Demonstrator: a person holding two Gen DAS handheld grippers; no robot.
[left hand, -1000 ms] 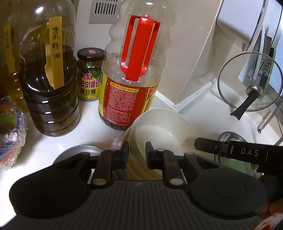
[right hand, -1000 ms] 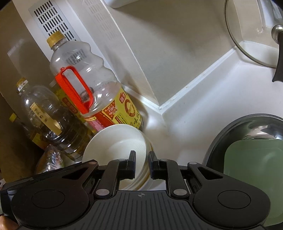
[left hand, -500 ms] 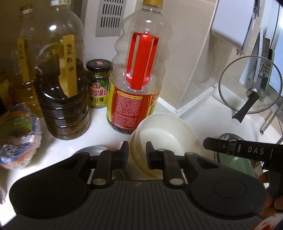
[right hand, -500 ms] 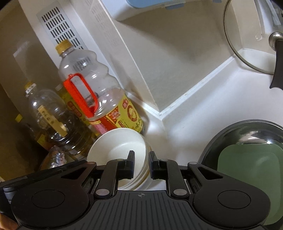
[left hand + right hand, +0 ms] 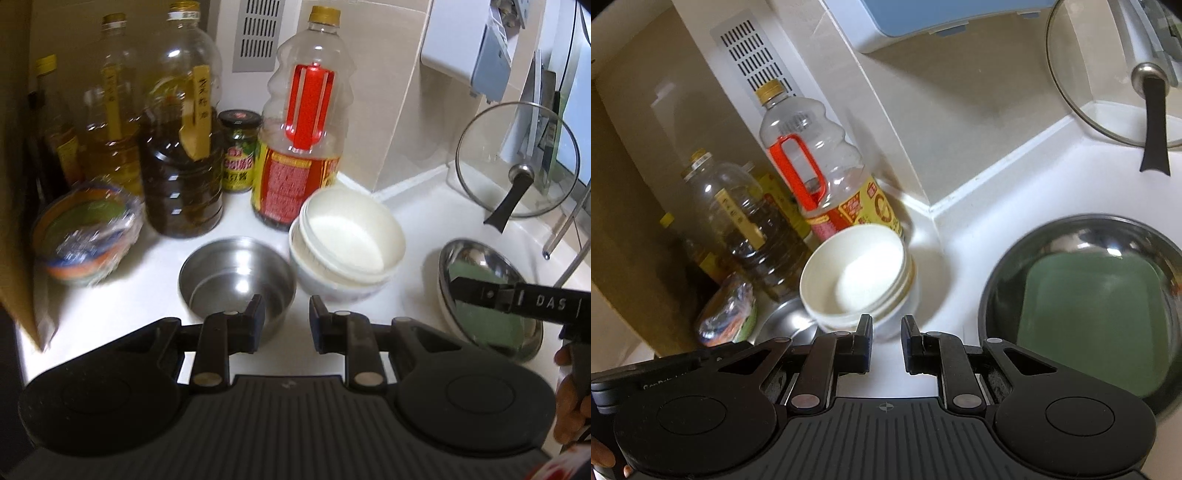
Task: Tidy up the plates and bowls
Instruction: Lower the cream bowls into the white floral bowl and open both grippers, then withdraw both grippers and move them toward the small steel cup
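Note:
A stack of white bowls [image 5: 347, 243] stands on the white counter in front of the red-handled bottle [image 5: 306, 147]. A small steel bowl [image 5: 236, 273] sits just left of it. A large steel basin [image 5: 1086, 236] at the right holds a green plate [image 5: 1097, 317]. My left gripper [image 5: 286, 306] hovers short of the gap between the steel bowl and the white stack. Its jaws are opening and nothing is between them. My right gripper [image 5: 886, 325] hangs just before the white bowls [image 5: 857, 273], jaws slightly apart and empty.
Several oil bottles [image 5: 181, 155] and a sauce jar [image 5: 238, 151] line the back left corner. A plastic-wrapped patterned bowl [image 5: 88, 236] stands at the left. A glass lid [image 5: 517, 166] leans at the back right, under a wall-mounted box [image 5: 465, 48]. A cardboard edge [image 5: 14, 221] borders the far left.
Both grippers have drawn back from the white bowl stack, which now stands clear of their fingers. The steel bowl has come fully into the left view. The left jaws stand wider.

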